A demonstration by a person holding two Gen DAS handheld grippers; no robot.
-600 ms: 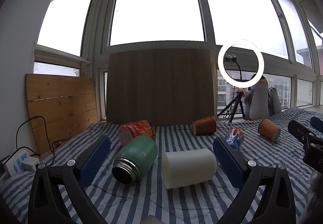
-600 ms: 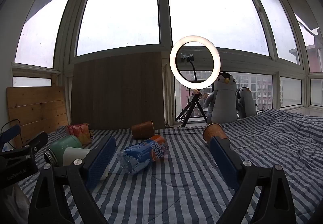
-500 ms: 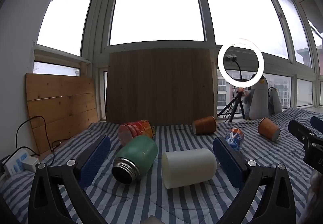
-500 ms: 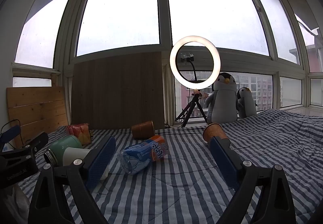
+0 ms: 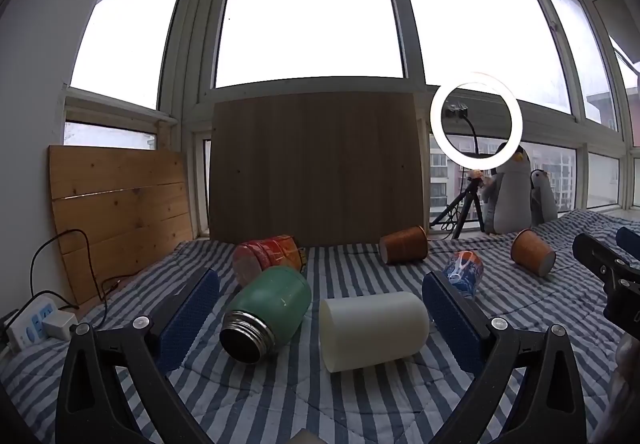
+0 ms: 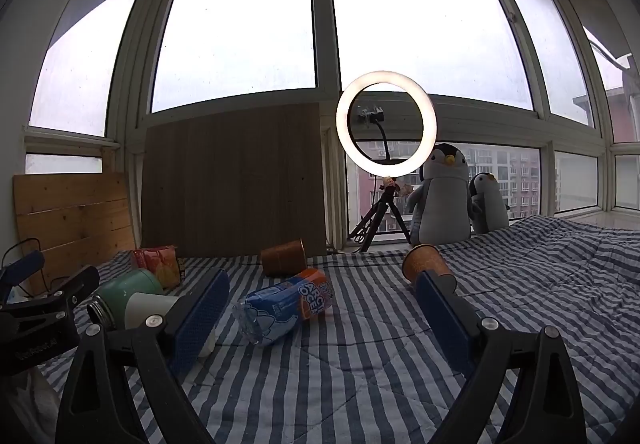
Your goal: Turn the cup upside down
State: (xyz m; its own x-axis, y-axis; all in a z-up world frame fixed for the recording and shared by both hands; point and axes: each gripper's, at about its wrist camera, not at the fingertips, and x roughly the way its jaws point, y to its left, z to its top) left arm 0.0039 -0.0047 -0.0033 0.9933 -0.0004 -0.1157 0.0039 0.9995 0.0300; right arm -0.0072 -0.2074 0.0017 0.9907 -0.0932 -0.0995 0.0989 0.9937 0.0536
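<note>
White cup (image 5: 374,330) unmoved — left claw (image 5: 320,318) still wide.

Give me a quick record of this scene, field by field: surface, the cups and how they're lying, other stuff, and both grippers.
surface: striped blanket
white cup: on its side, between left gripper fingers, untouched
green flask: on its side, mouth toward camera
red tin: on its side
paper cups: two, and, tipped over
printed bottle: lying ahead of right gripper
backdrop: ring light
grippers: both open, empty
</note>
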